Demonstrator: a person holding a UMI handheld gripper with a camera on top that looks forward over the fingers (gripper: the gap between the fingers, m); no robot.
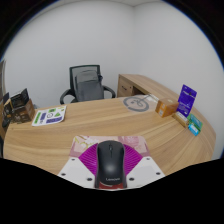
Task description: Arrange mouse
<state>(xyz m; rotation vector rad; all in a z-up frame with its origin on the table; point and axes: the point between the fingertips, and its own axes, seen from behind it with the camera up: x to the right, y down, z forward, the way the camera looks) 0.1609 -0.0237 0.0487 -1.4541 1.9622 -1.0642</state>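
Note:
A black computer mouse [111, 163] with a scroll wheel sits lengthwise between my gripper's [111, 166] two fingers. The magenta pads [89, 159] press against its left and right sides, so the gripper is shut on it. The mouse's front end points away from me, toward the curved wooden table [100, 128]. A pale pink patterned flat sheet [98, 141] lies on the table just beyond the mouse's nose, partly hidden by it. I cannot tell whether the mouse rests on the table or hangs above it.
A grey office chair [87, 83] stands behind the table. A booklet [48, 116] and dark boxes [15, 108] lie at the left. A round disc [137, 103], a blue box [186, 97] and a teal item [193, 124] stand at the right.

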